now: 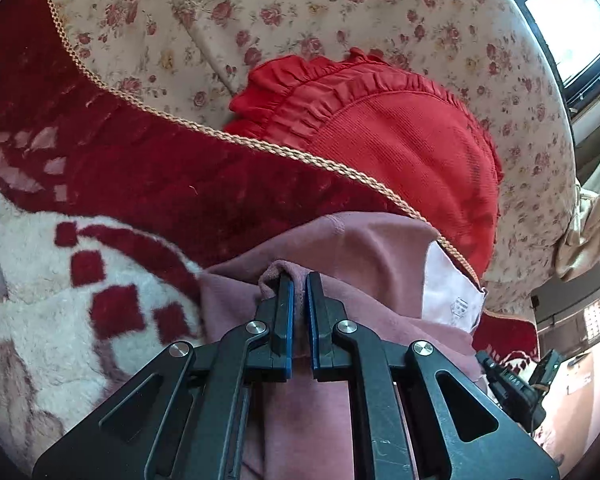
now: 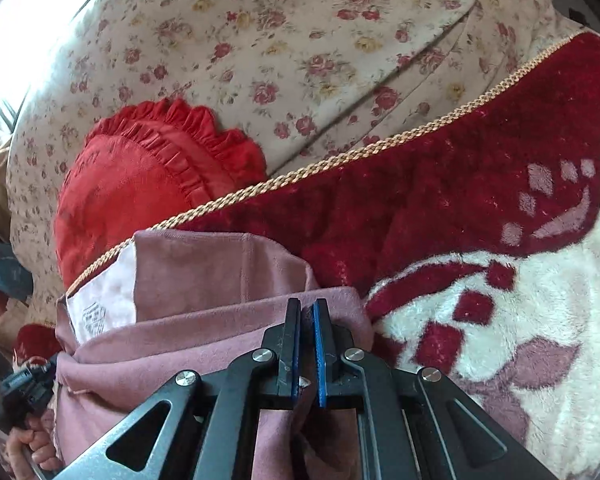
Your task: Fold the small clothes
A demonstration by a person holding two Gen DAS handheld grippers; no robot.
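Observation:
A small dusty-pink garment (image 1: 364,256) lies on a red and white fleece blanket (image 1: 112,184). Its pale inner lining with a printed label (image 1: 454,300) shows at one side. My left gripper (image 1: 299,280) is shut on a bunched edge of the garment. In the right wrist view the same garment (image 2: 204,276) is folded over itself, with the label (image 2: 96,312) at the left. My right gripper (image 2: 307,306) is shut on the garment's folded edge. The other gripper (image 2: 20,396) shows at the far left, held in a hand.
A red frilled cushion (image 1: 404,140) lies beyond the blanket's braided edge (image 1: 260,146) on a floral sheet (image 1: 300,12); it also shows in the right wrist view (image 2: 140,176). A window (image 1: 572,20) is at the far right.

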